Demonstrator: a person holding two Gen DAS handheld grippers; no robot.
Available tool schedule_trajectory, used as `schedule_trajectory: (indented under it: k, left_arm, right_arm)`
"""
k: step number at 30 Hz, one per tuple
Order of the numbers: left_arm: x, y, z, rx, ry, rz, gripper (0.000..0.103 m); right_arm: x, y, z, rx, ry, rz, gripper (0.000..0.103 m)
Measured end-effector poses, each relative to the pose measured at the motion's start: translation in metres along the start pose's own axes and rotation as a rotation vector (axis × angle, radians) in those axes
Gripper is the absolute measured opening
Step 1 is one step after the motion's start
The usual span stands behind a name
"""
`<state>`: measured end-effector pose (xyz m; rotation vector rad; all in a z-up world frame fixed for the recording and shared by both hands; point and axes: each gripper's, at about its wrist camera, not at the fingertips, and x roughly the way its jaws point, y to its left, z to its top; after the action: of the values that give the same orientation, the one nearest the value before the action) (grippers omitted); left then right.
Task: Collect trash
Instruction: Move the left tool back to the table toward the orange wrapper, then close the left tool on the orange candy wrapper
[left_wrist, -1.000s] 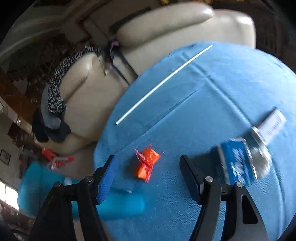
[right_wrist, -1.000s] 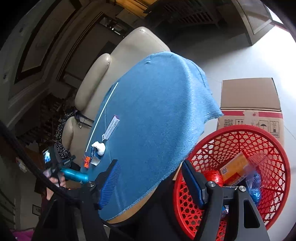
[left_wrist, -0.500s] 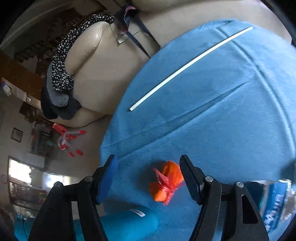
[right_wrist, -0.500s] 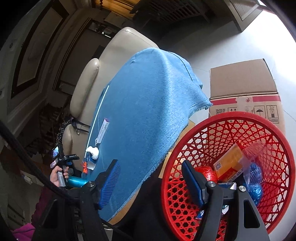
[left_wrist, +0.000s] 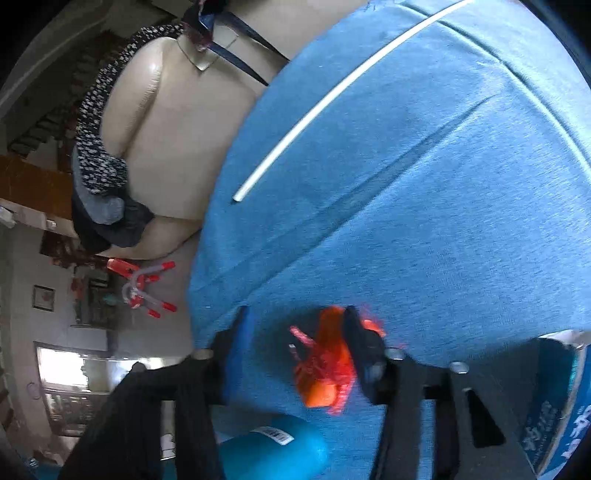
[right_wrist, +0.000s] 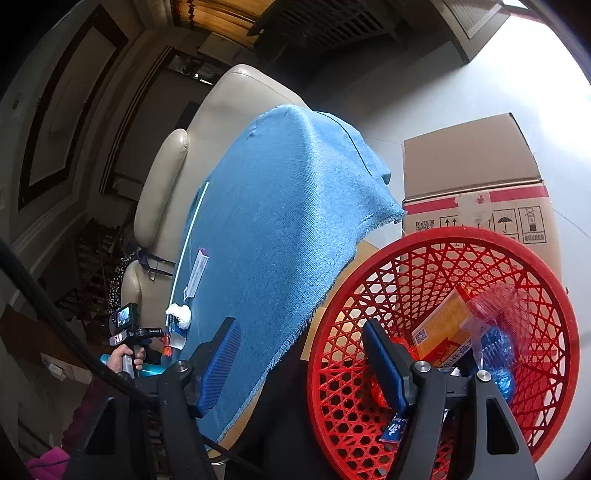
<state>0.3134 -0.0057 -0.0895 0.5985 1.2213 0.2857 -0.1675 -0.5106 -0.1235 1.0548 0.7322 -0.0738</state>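
An orange crumpled wrapper (left_wrist: 325, 363) lies on the blue cloth (left_wrist: 424, 221), between the fingers of my left gripper (left_wrist: 295, 332), close against the right finger. The jaws are open around it. A blue packet (left_wrist: 554, 413) lies at the right edge. A white straw (left_wrist: 332, 96) lies farther back. My right gripper (right_wrist: 303, 354) is open and empty, above the rim of a red mesh basket (right_wrist: 554, 295) that holds an orange box (right_wrist: 443, 325) and plastic wrappers. On the cloth (right_wrist: 288, 221), far off, lie a white wad (right_wrist: 179, 315) and a paper strip (right_wrist: 197, 273).
A beige armchair (left_wrist: 177, 140) with dark clothes draped on it stands behind the table. A teal cylinder (left_wrist: 269, 450) lies at the near table edge. A cardboard box (right_wrist: 476, 192) stands on the floor behind the basket. The person's hand holding the left gripper (right_wrist: 127, 343) shows at lower left.
My left gripper has moved forward and its jaws have narrowed around the orange wrapper. The right gripper has drifted so that the red basket looms larger.
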Motion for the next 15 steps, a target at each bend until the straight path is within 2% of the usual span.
schedule_trajectory:
  k: [3,9,11,12,13,15]
  left_arm:
    - [0.000,-0.001,0.001,0.007,-0.001,-0.025,0.037]
    - [-0.014,-0.001,0.000,0.029,-0.025,-0.084,0.037]
    - [-0.019,-0.004,-0.002,0.043,-0.039,-0.075,0.041]
    - [-0.020,-0.004,-0.002,0.046,-0.041,-0.077,0.049]
    - [-0.021,-0.003,-0.002,0.046,-0.043,-0.075,0.052]
    - [-0.018,-0.003,-0.002,0.046,-0.040,-0.061,0.053]
  right_arm:
    - [0.000,0.000,0.000,0.001,0.000,0.000,0.072]
    - [0.002,0.001,-0.001,-0.002,-0.001,-0.001,0.072]
    - [0.005,0.000,-0.002,0.001,0.003,-0.001,0.072]
    - [0.006,0.001,-0.002,0.002,0.007,0.000,0.072]
    - [0.008,0.001,-0.003,0.001,0.010,0.001,0.072]
    - [0.010,0.003,-0.003,-0.008,0.016,0.000,0.072]
